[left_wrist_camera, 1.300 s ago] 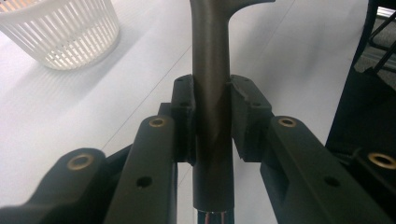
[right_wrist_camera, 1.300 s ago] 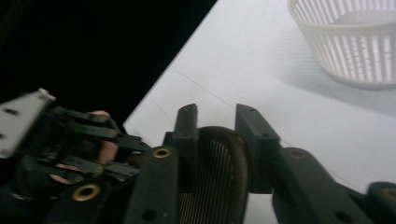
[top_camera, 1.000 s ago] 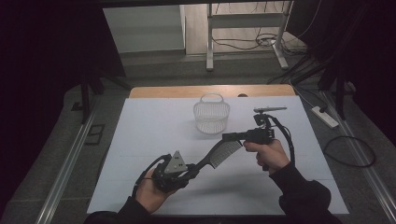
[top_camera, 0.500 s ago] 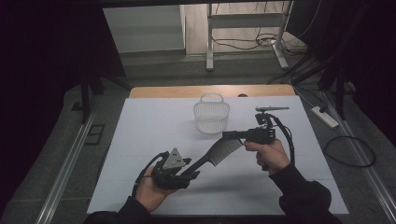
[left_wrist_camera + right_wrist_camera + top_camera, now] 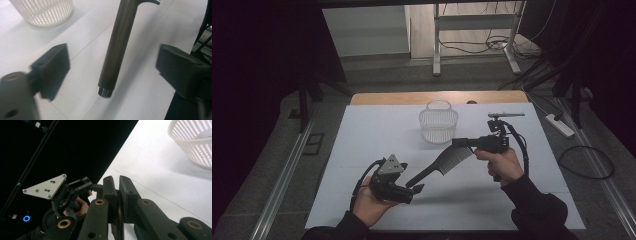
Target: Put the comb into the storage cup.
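A dark comb (image 5: 443,164) hangs slanted above the white table (image 5: 377,135). My right gripper (image 5: 458,142) is shut on its toothed end; in the right gripper view the comb's thin edge (image 5: 117,207) shows between the pressed jaws. My left gripper (image 5: 414,189) sits at the handle's low end. Its jaws have just been opening, and they now stand wide apart. The comb's round handle (image 5: 117,47) with its shiny end cap runs between them without touching either pad. A white slatted basket (image 5: 438,122) stands upright behind the comb.
The basket (image 5: 43,11) is close beyond the left gripper's jaws and at the upper right of the right gripper view (image 5: 195,142). The table's dark left edge drops off beside the left hand (image 5: 80,207). Cables and a power strip (image 5: 560,125) lie on the floor to the right.
The left gripper's jaws have opened off the comb's handle. Both hands have stayed about where they were, and the right gripper still holds the comb.
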